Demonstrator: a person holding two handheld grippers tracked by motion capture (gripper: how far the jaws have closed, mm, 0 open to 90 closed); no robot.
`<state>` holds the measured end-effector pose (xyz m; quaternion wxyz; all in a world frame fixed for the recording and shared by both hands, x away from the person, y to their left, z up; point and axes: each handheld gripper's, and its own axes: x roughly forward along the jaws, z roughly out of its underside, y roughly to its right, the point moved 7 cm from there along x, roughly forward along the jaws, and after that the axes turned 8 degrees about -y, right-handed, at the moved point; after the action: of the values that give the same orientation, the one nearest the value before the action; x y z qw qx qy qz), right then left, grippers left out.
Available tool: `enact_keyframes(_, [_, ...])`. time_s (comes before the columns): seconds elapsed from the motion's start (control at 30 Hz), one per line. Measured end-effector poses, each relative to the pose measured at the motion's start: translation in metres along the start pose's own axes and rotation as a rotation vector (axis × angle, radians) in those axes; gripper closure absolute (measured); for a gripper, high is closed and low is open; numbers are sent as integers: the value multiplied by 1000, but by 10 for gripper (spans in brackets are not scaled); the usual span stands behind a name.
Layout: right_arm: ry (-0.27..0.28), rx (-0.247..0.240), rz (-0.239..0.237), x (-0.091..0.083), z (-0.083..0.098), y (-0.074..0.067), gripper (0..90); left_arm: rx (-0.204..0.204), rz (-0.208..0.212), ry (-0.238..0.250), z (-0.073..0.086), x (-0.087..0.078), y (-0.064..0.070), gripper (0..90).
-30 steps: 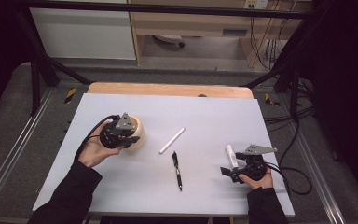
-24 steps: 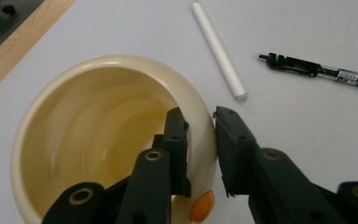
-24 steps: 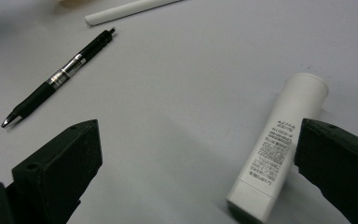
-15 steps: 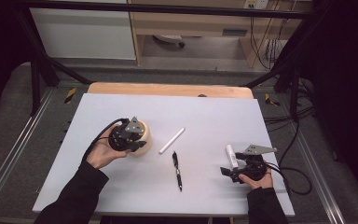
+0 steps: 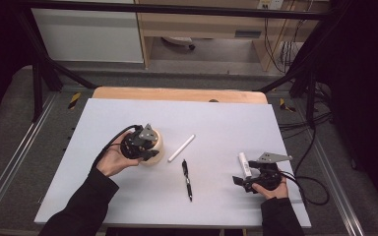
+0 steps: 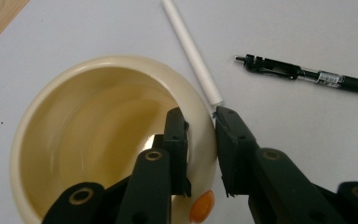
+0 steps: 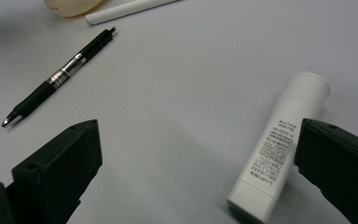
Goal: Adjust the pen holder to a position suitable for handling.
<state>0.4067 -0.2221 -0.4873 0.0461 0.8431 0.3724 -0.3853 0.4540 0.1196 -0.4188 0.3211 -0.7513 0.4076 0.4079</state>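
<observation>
While the left gripper (image 6: 200, 123) is clamping the cream cup's (image 6: 74, 140) wall, the right gripper (image 7: 196, 163) is resting open, white tube (image 7: 279, 149) lying by its right jaw.

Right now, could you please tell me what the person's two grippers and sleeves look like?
Both the left gripper and the right gripper are compact black units, each topped by a grey three-cornered plate. A black cable trails from each. Their fingers are blocky, matt black, with round bolt holes along the arms behind them. The person wears long black sleeves that end at the wrists.
</observation>
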Motion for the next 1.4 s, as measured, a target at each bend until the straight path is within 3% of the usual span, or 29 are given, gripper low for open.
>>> enact_keyframes(0.33, [0, 0, -1, 0, 0, 0, 13, -39, 1, 26, -3, 2, -7, 729])
enact_keyframes(0.57, [-3, -2, 0, 1, 0, 0, 13, -44, 18, 38, -5, 5, -10, 721])
enact_keyframes(0.73, [-5, 4, 0, 1, 1, 0, 13, -45, 5, 39, -4, 5, -11, 683])
enact_keyframes(1.0, [-1, 0, 0, 0, 0, 0, 12, -90, -3, 56, -2, -5, -12, 512])
enact_keyframes(1.2, [-1, 1, 0, 0, 0, 0, 12, -143, -32, 71, 3, -15, -14, 299])
enact_keyframes(1.4, [0, 2, 1, 0, 0, 0, 11, -198, -48, 88, 12, -25, -14, 210])
